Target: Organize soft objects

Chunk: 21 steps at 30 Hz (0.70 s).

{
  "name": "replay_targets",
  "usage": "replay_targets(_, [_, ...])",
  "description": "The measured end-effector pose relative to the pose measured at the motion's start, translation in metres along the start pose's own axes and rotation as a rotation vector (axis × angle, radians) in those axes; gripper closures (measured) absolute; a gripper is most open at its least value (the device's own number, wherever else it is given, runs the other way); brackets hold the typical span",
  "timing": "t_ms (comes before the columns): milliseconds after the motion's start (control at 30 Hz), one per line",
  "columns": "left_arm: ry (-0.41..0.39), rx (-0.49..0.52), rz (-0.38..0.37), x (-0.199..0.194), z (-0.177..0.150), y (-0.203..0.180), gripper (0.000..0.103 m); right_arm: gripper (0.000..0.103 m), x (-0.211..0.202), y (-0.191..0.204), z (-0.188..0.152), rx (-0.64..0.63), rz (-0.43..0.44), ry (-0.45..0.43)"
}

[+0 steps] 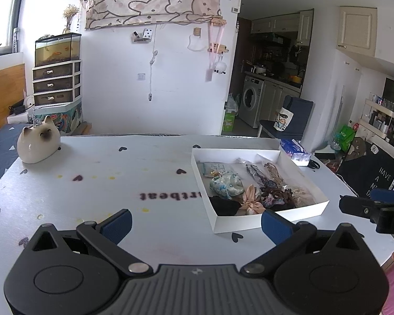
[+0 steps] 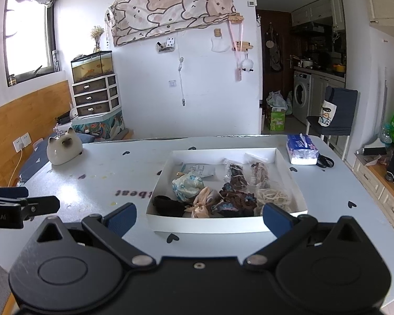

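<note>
Two grippers hover above the pale bench (image 2: pixel 105 173), both with fingers spread wide and holding nothing. The left gripper (image 1: pixel 195 221) has the white box (image 1: pixel 269 221) at its one o'clock; the right gripper (image 2: pixel 199 216) faces that box (image 2: pixel 205 225) straight on at twelve o'clock, with the near wall just ahead of its fingertips. Inside the box lie the soft things: a blue flowered pouch (image 2: pixel 187 185), a peach satin bow (image 2: pixel 203 203), a black scrunchie (image 2: pixel 169 206) in the near left corner, dark brown and blue scrunchies (image 2: pixel 236 200), a heap of pale rubber bands (image 2: pixel 274 197), and two clear bags of hair ties (image 2: pixel 237 174) toward the far wall. A ceramic cat (image 2: pixel 64 149) sits at the bench's ten o'clock corner. A tissue pack (image 2: pixel 302 149) and black scissors (image 2: pixel 325 161) lie at two o'clock, beside the box.
</note>
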State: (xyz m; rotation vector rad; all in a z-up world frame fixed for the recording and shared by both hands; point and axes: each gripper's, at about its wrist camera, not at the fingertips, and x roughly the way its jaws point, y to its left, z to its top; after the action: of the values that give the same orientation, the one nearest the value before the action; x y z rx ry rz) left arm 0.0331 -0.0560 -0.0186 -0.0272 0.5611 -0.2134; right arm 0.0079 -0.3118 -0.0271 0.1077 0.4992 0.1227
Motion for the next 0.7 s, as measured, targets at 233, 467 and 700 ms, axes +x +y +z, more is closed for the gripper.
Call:
replay_targets(233, [0.000, 0.001, -0.001, 0.0000, -0.0001, 0.0001, 0.000, 0.000, 0.0020, 0.0034, 0.0020, -0.004, 0.002, 0.001])
replay_targets(467, [0.003, 0.000, 0.000, 0.0008, 0.0016, 0.0074, 0.000, 0.000, 0.0018, 0.0034, 0.0019, -0.003, 0.002, 0.002])
replay_targets(700, [0.002, -0.002, -0.001, 0.0006, 0.0012, 0.0055, 0.000, 0.000, 0.0054, 0.0101, 0.0041, -0.007, 0.008, 0.005])
